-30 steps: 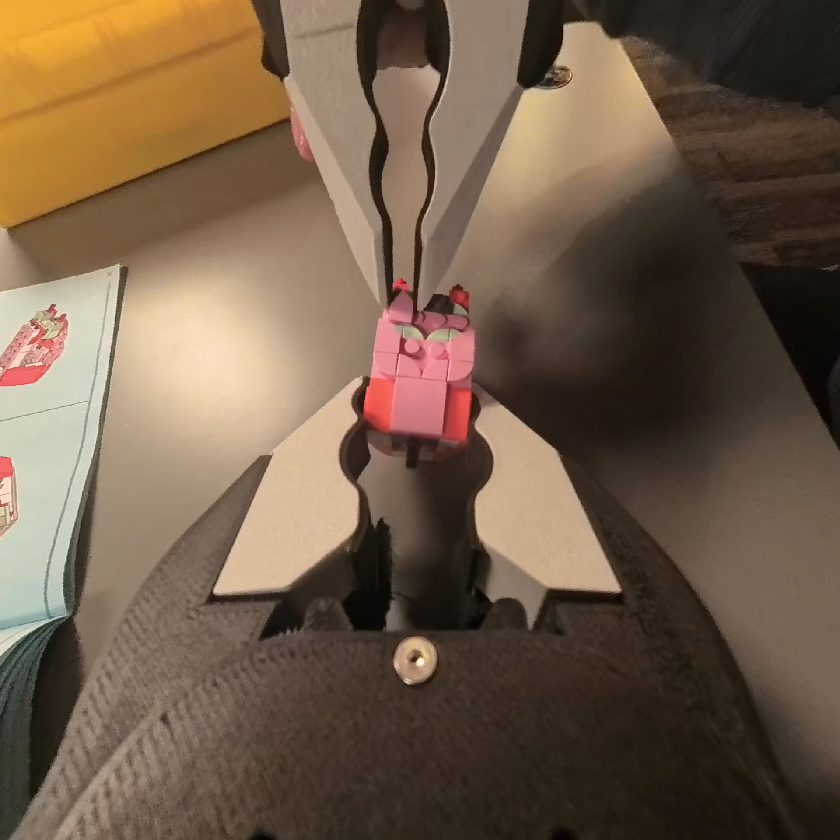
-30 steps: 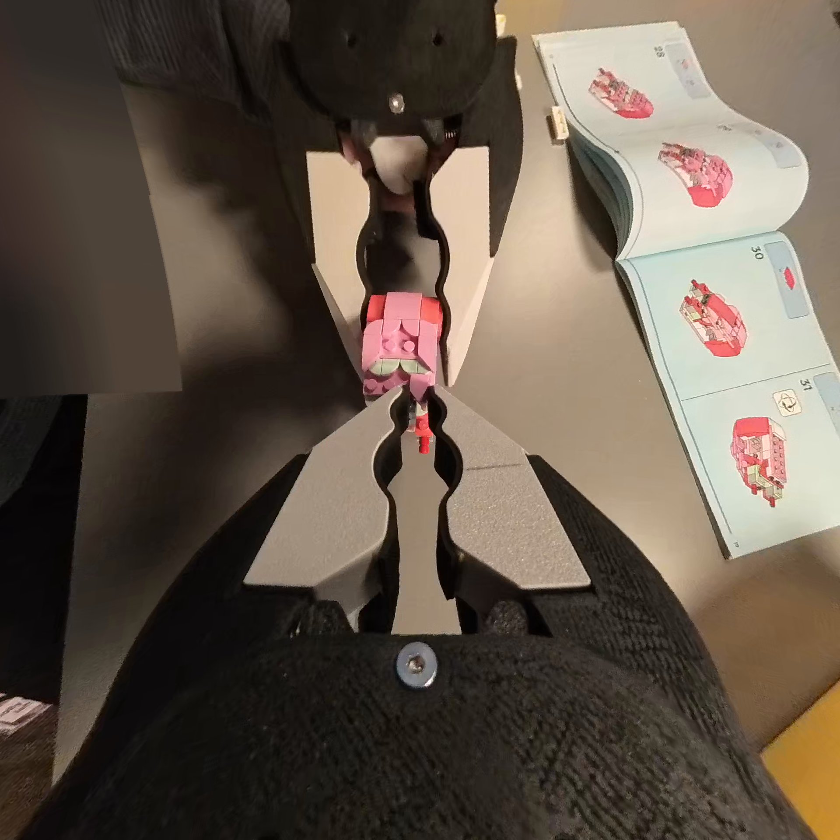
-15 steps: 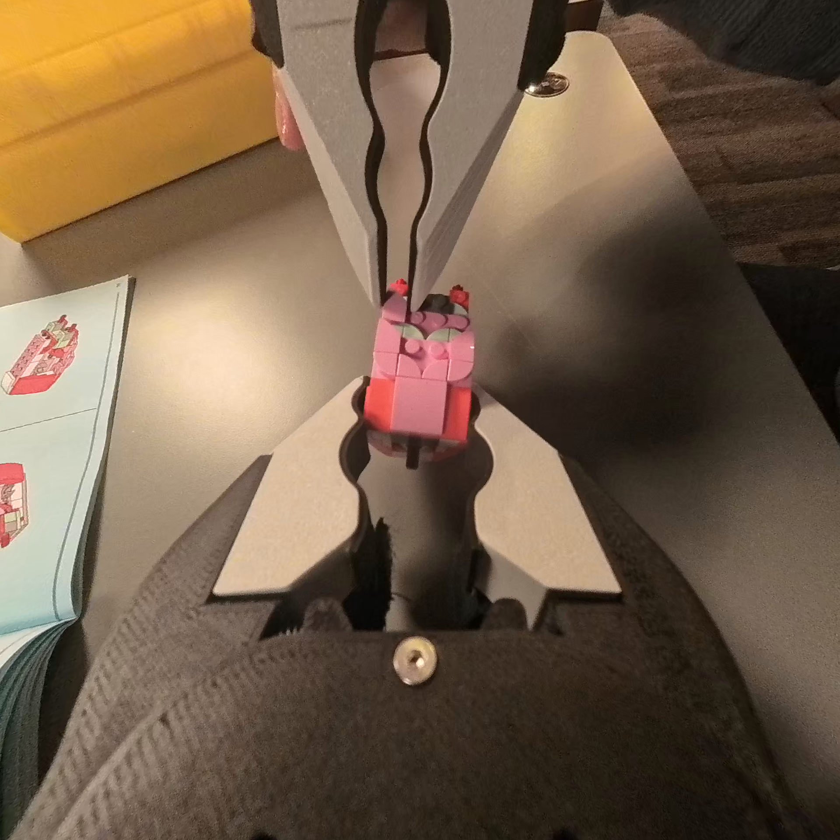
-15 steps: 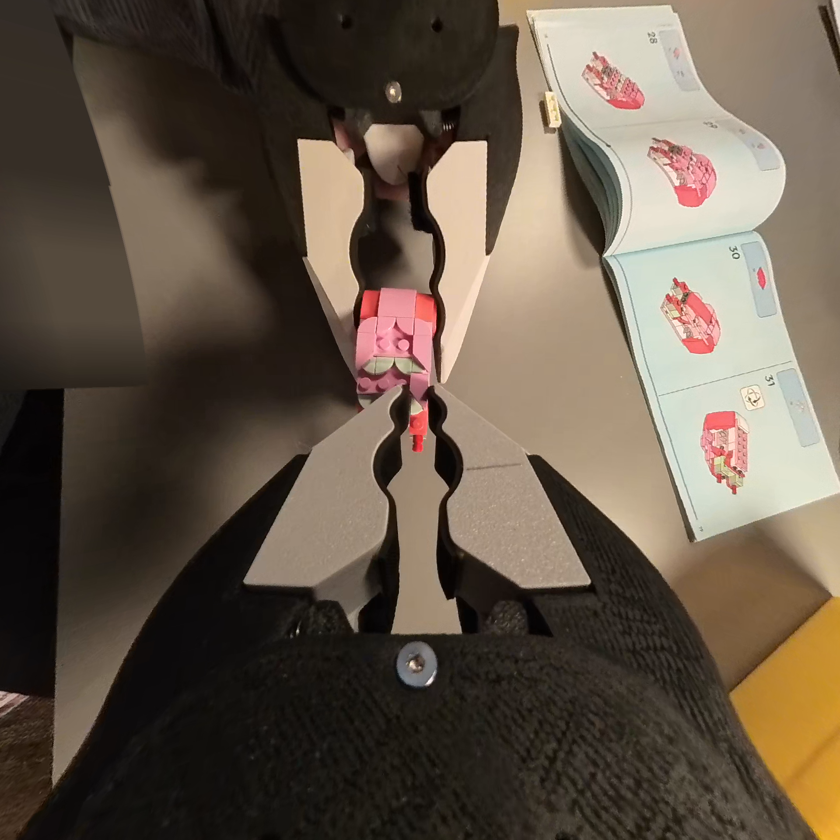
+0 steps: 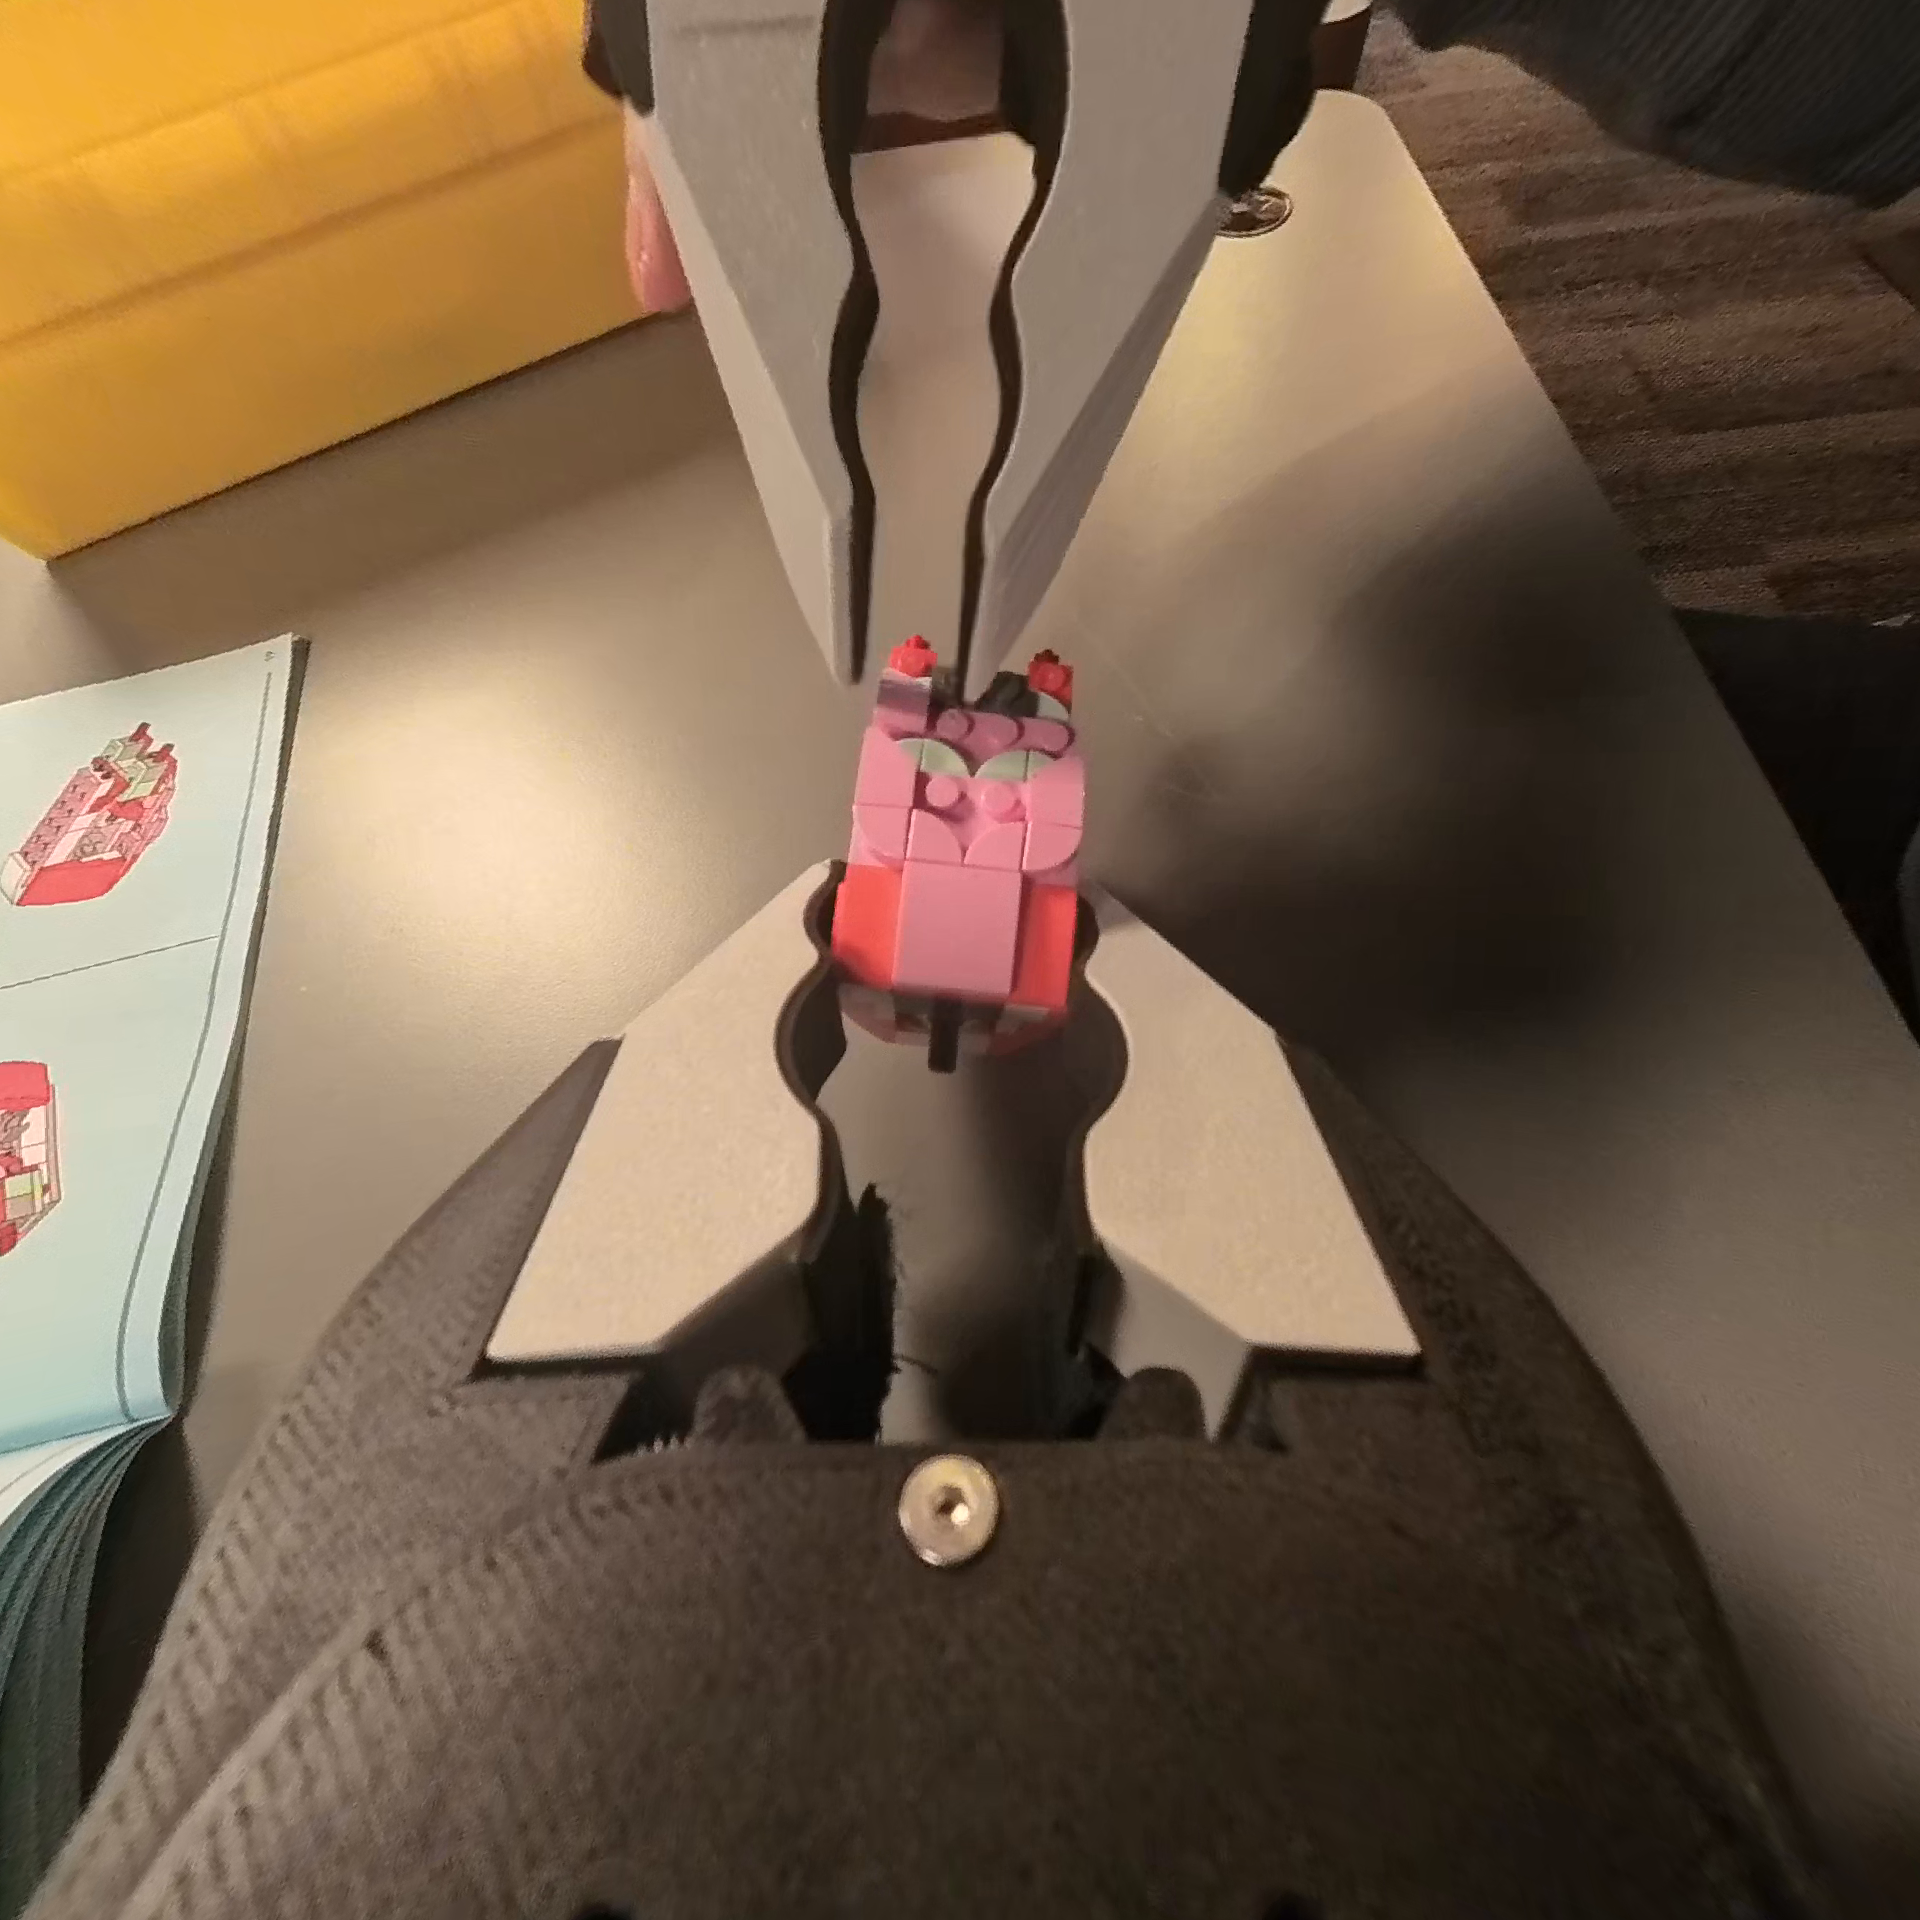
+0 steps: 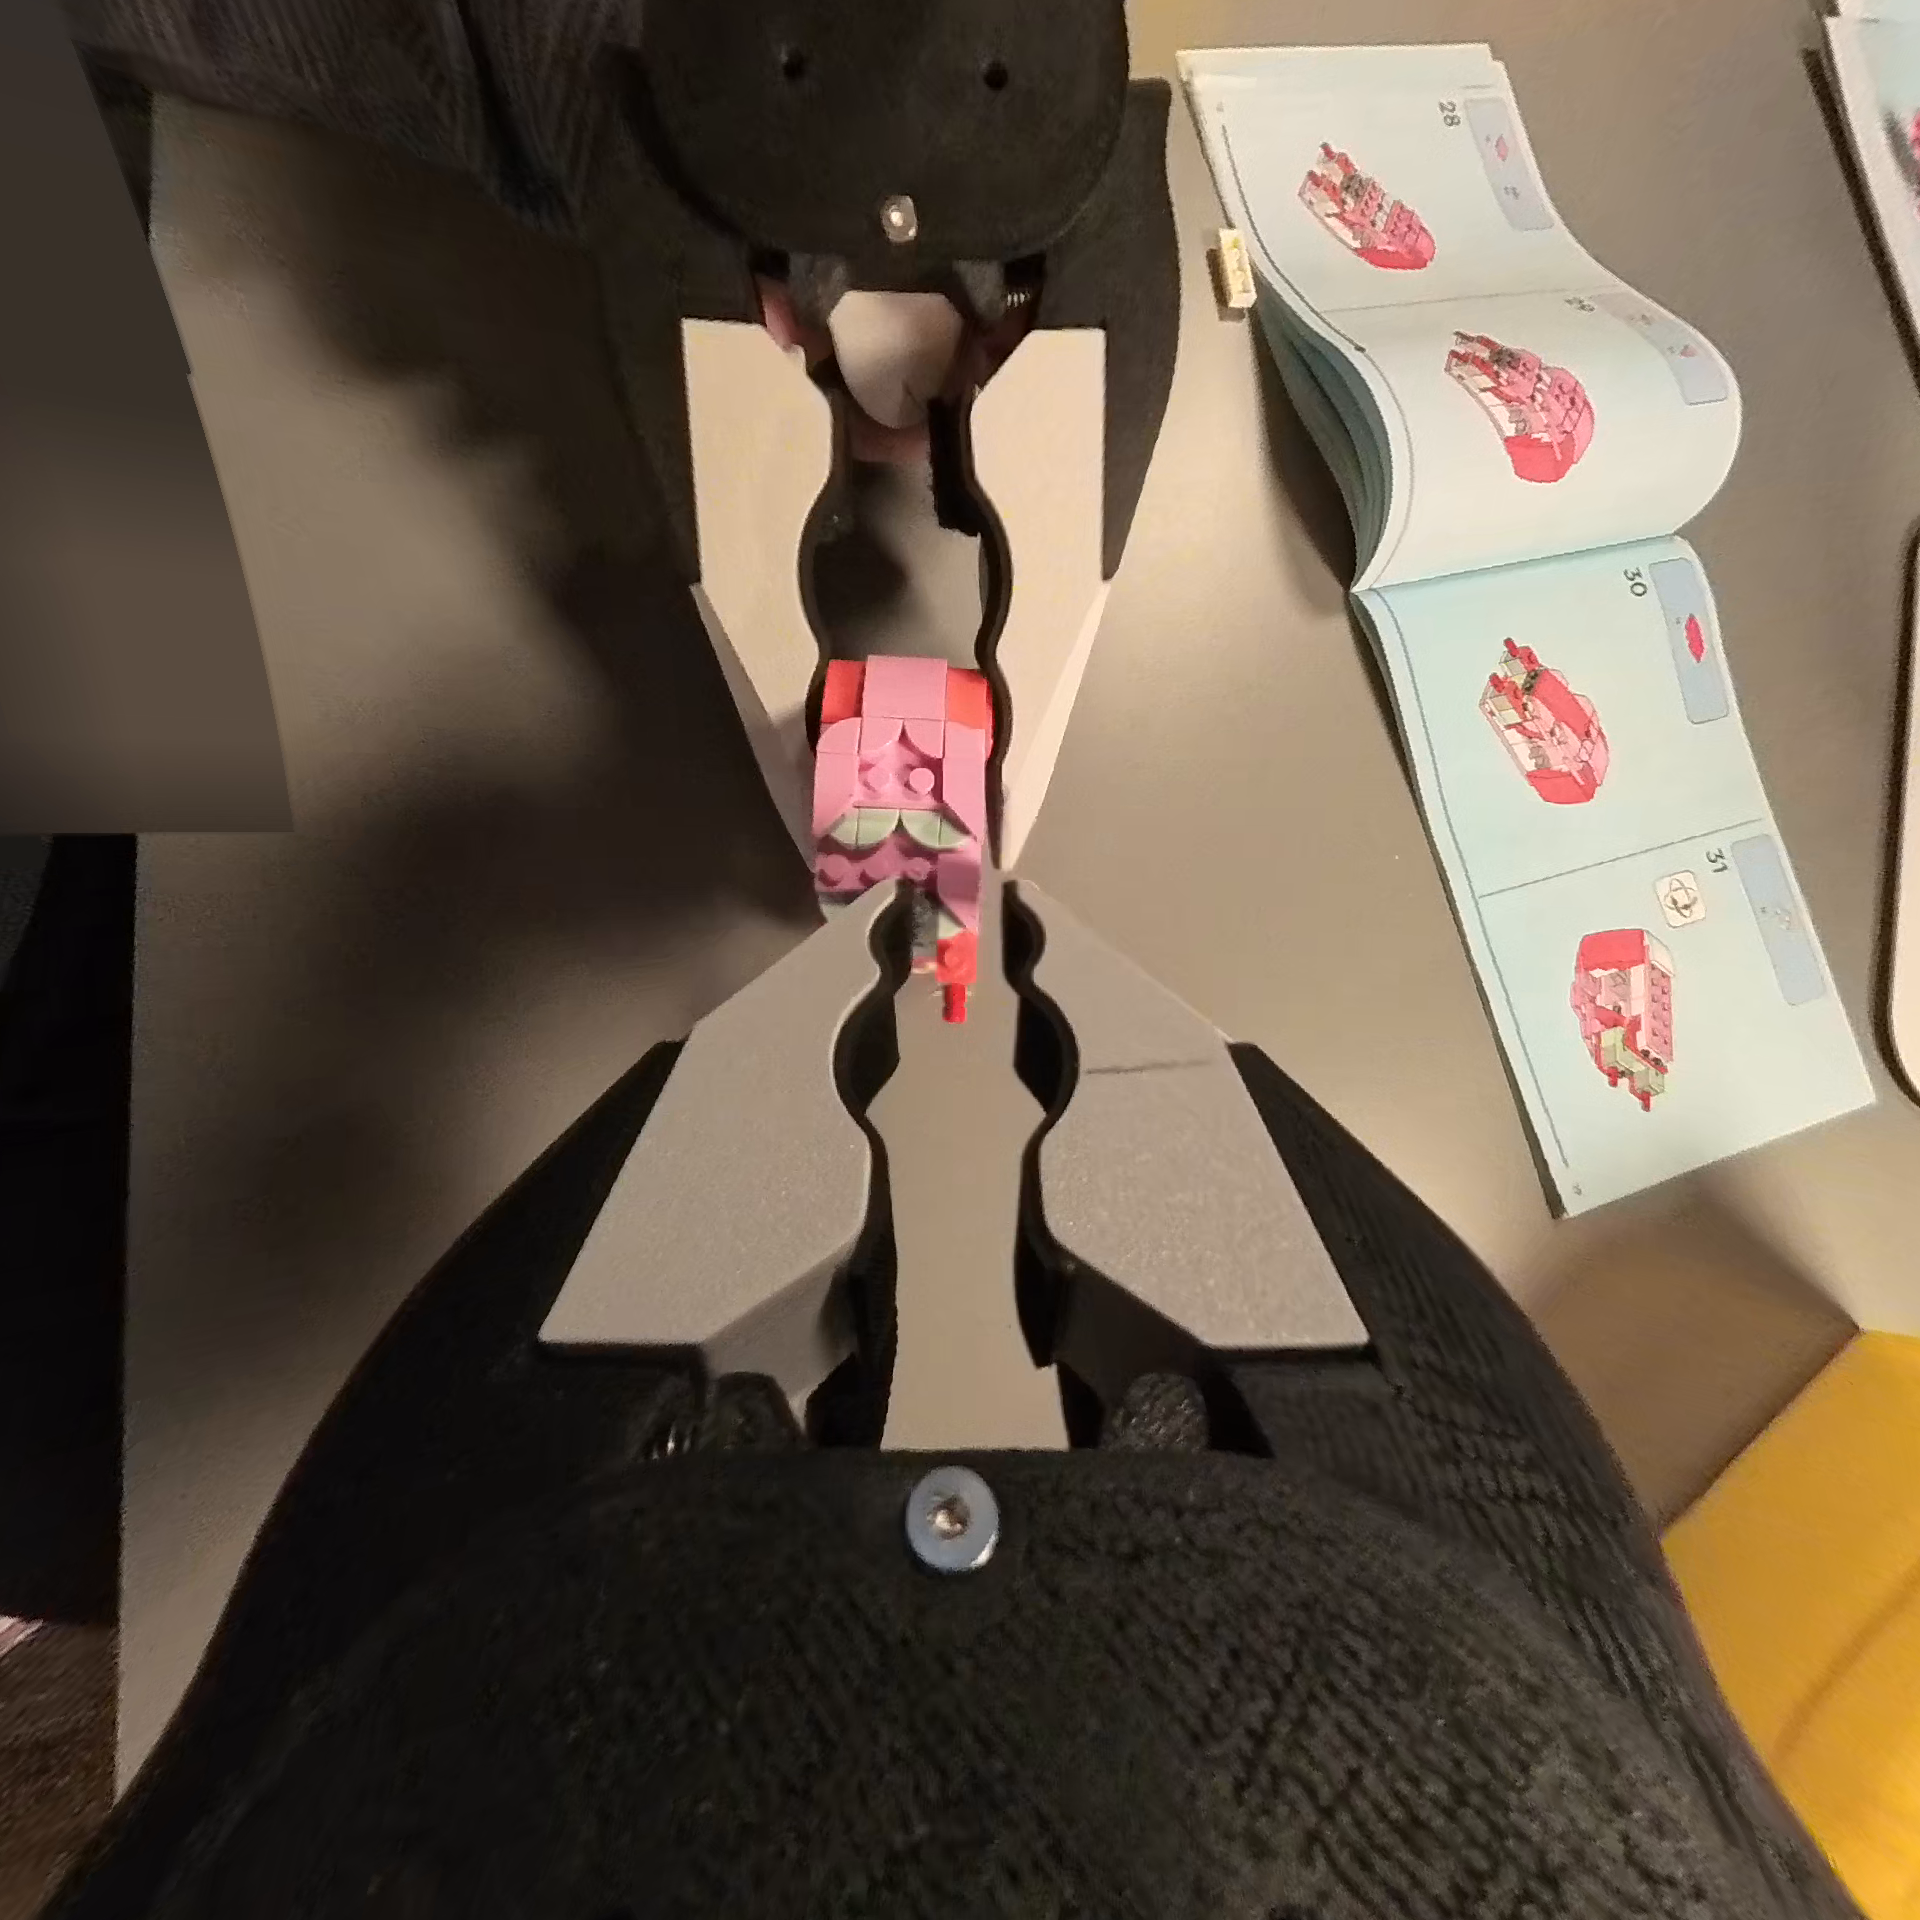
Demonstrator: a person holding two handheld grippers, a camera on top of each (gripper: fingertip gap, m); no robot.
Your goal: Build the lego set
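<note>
A: What is gripped by the left gripper [image 5: 961, 940]?

B: A pink and red brick model [image 5: 961, 862] is clamped between its jaws at the red end; both pads are seen pressed against the model's sides. The model is held clear above the grey table [image 5: 520, 790].

A: How are the jaws of the right gripper [image 6: 940, 904] set?

B: They are narrowly parted. The model's far end, with a lilac brick [image 6: 961, 883] and a small red peg [image 6: 954, 982], lies between the tips. A gap is seen between the pads and these parts, so nothing is gripped there. In the left wrist view the same tips are seen just beyond the model's end, one tip touching or almost touching its top.

A: What lies about the jaws?

B: An open instruction booklet [image 6: 1621, 644] with pale blue pages is laid flat on the table, to the right of the right gripper's jaws and to the left of the left gripper's. A yellow seat [image 5: 260, 239] is seen beyond the table edge, far to the left of the left gripper's jaws. A small pale connector-like piece [image 6: 1233, 270] rests on the table just beside the booklet's far corner.
</note>
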